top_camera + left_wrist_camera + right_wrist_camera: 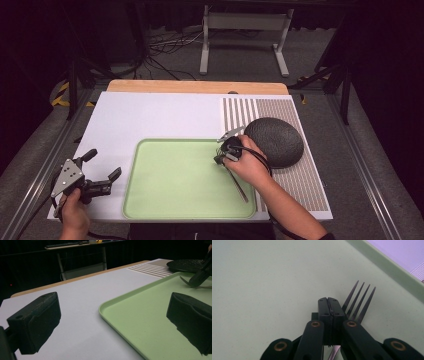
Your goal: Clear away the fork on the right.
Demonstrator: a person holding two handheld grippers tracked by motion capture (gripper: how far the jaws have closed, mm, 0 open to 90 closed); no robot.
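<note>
Green and flat, the plastic tray (170, 190) sits on the white table (145, 117). On its right side lies a thin metal fork (359, 305). The right gripper (329, 302) is squeezed tight shut on the fork's neck. The left gripper (102, 167) waits wide open with nothing in it, beside the tray's left edge.

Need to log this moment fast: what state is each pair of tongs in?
Left tongs: open, holding nothing, beside the green tray.
Right tongs: closed over the tray, fork beneath them; a grip cannot be told.
</note>
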